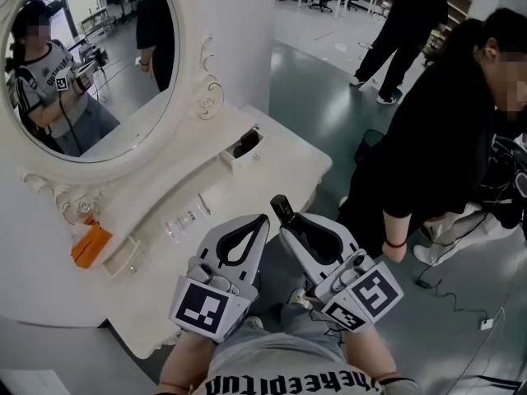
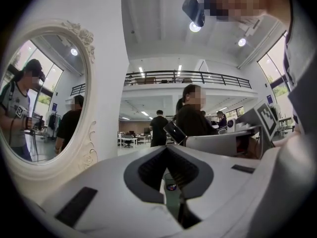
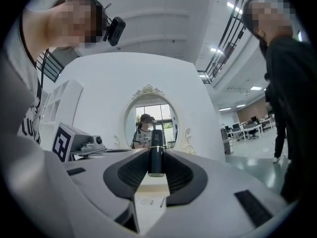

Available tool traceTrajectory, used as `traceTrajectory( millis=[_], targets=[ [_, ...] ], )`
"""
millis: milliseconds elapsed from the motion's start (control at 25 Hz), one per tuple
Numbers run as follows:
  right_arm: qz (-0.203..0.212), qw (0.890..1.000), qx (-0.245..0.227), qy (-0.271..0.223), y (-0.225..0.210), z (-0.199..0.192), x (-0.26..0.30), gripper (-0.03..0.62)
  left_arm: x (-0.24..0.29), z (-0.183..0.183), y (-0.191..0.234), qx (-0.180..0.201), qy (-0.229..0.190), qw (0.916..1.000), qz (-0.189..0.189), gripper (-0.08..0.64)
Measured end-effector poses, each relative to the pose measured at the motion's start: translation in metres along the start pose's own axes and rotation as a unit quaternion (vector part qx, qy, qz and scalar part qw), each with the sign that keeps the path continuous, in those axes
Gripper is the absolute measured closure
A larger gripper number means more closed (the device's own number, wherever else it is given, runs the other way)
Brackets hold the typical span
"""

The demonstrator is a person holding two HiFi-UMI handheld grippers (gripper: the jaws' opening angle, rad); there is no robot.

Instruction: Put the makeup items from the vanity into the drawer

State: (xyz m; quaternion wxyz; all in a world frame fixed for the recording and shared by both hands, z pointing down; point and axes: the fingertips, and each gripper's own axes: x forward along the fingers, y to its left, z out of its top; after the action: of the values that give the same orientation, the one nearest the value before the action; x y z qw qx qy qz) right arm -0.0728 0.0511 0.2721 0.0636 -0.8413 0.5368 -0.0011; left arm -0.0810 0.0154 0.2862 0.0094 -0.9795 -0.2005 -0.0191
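My right gripper (image 1: pixel 284 220) is shut on a black makeup tube (image 1: pixel 282 207) and holds it in the air in front of the white vanity (image 1: pixel 272 167). In the right gripper view the tube (image 3: pixel 156 143) stands upright between the jaws of that gripper (image 3: pixel 156 157), against the oval mirror (image 3: pixel 154 123). My left gripper (image 1: pixel 263 221) is shut with nothing in it, just left of the right one; its own view (image 2: pixel 167 150) shows the tips meeting. Small clear items (image 1: pixel 181 220) and a thin stick (image 1: pixel 203 205) lie on the vanity top. A small drawer (image 1: pixel 237 160) stands open at the back right, with dark items inside.
A large oval mirror (image 1: pixel 90 64) rises behind the vanity. An orange thing (image 1: pixel 89 245) sits by a second small open drawer (image 1: pixel 123 257) at the left. A person in black (image 1: pixel 445 146) bends close at the right; another (image 1: pixel 403 23) walks farther back. Cables (image 1: pixel 461 303) lie on the floor.
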Motion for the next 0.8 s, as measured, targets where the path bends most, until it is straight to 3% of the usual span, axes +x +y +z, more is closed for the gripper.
traceTrajectory(
  millis=[800],
  targets=[
    [0.051, 0.999, 0.005, -0.004, -0.101, 0.016, -0.017, 0.472, 0.099, 0.007, -0.025, 0.008, 0.005, 0.9989, 0.046, 0.518]
  ],
)
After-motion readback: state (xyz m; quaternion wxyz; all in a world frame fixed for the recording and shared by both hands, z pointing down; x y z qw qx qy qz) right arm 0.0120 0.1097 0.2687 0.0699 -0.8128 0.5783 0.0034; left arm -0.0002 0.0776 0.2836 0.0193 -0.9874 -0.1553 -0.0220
